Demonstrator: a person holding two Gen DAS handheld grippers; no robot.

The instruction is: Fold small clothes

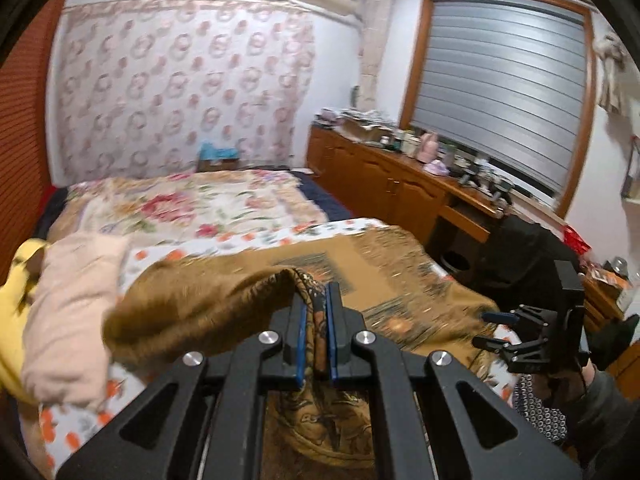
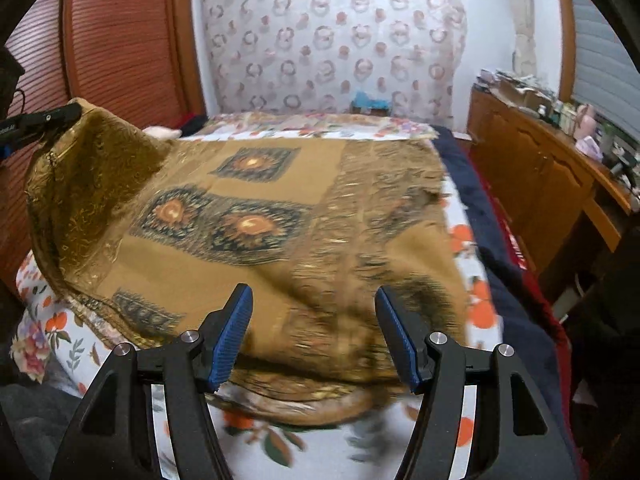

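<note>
A brown patterned cloth with dark flower squares lies spread on the bed. My left gripper is shut on one corner of the cloth and holds it lifted; it also shows at the left edge of the right wrist view. My right gripper is open and empty, just above the cloth's near edge. It also shows in the left wrist view, open, at the cloth's right side.
The bed has a white floral sheet with orange flowers. A pink garment and a yellow one lie at its left. A wooden cabinet with clutter stands right; a black chair is near it.
</note>
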